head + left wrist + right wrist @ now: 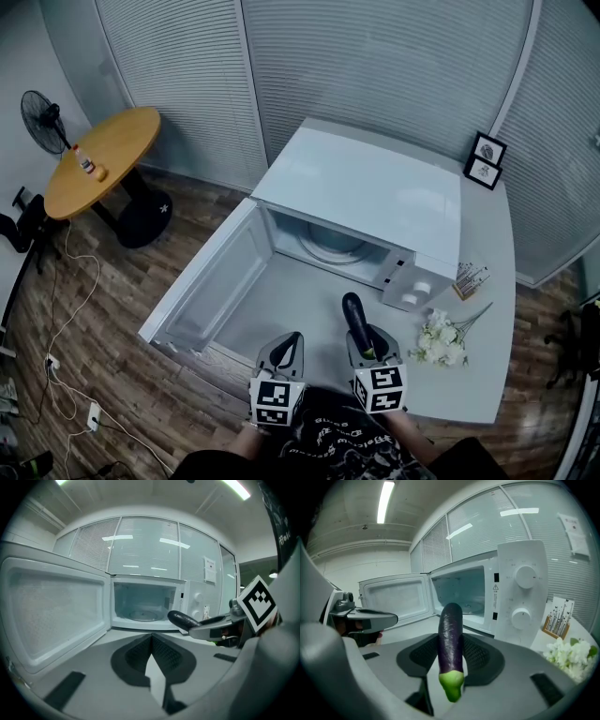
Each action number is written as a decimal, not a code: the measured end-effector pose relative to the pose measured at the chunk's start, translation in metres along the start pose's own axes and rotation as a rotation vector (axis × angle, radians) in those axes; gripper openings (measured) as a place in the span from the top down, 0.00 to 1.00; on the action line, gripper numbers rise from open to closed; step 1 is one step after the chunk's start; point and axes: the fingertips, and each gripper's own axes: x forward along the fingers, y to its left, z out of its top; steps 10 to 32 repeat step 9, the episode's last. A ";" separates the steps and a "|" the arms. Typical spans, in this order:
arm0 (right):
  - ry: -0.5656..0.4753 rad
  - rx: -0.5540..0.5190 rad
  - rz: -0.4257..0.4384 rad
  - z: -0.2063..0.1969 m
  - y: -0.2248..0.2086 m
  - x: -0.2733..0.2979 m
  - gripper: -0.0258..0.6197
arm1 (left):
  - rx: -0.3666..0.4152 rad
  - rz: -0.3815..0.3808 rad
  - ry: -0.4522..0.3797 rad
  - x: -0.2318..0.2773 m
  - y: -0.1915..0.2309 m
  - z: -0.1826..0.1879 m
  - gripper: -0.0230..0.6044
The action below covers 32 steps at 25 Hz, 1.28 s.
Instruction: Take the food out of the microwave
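A white microwave (356,187) stands on a white table (487,375) with its door (211,281) swung wide to the left. Its cavity (140,604) holds only the glass turntable (333,246). My right gripper (362,339) is shut on a dark purple eggplant (451,634), whose green stem end points back at the camera and whose tip points toward the microwave. The eggplant (354,321) hangs just in front of the oven opening. My left gripper (287,345) is beside it on the left, shut and empty, with its pads (140,656) meeting at the tips.
White flowers (441,339) lie on the table right of the grippers. A small holder with sticks (469,278) stands by the control panel (417,281). Two picture frames (486,159) stand at the back right. A round wooden table (98,159), a fan (42,117) and floor cables are to the left.
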 end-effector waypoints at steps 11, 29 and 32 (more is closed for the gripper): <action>-0.003 0.001 0.002 -0.001 -0.002 -0.001 0.72 | 0.018 -0.026 0.002 0.004 -0.009 0.000 0.95; -0.003 0.001 0.002 -0.001 -0.002 -0.001 0.72 | 0.018 -0.026 0.002 0.004 -0.009 0.000 0.95; -0.003 0.001 0.002 -0.001 -0.002 -0.001 0.72 | 0.018 -0.026 0.002 0.004 -0.009 0.000 0.95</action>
